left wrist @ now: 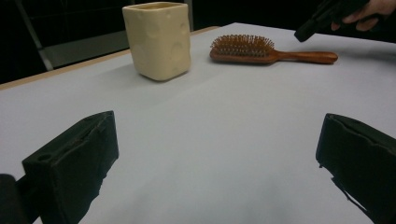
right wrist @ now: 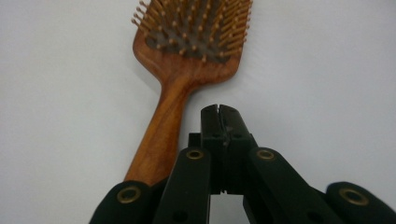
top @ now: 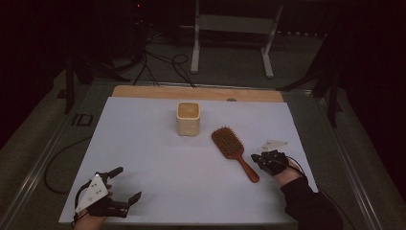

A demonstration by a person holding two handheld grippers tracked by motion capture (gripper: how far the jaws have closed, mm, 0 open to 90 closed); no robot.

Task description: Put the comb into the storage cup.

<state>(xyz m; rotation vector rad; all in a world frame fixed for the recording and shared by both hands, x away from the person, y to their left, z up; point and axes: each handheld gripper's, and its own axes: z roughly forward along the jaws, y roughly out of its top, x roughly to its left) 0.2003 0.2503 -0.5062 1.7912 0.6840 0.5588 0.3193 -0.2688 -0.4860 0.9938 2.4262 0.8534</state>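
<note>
1. Plainly, the work in hand is a reach for the wooden paddle hairbrush (top: 233,151), which lies bristles up on the white sheet (top: 158,191) toward the table's right edge, its handle running toward the near right corner.

2. The right gripper (top: 256,157) sits just right of the handle with its jaws pressed together and nothing between them; the tips lie beside the wood, and I cannot tell whether they touch it.

3. The left gripper (top: 125,184) rests at the near left corner, jaws spread wide and empty, well apart from everything else.

4. A cream square cup (top: 187,118) stands upright near the middle of the far edge, just left of the brush head and apart from it.

5. My reading is that this is the approach, not yet a grasp. The next move calls for the right jaws to part, shift across so the handle lies between them, then close on it.

6. The right gripper view gives the fine alignment: the closed tips (right wrist: 219,116) sit to the right of the handle's neck.

7. The left gripper view (left wrist: 219,154) adds the side profile: the brush (left wrist: 261,50) lies flat, the cup (left wrist: 158,39) has dimpled walls, and the person's hand (left wrist: 369,11) holds the other gripper above the handle's end.
</note>
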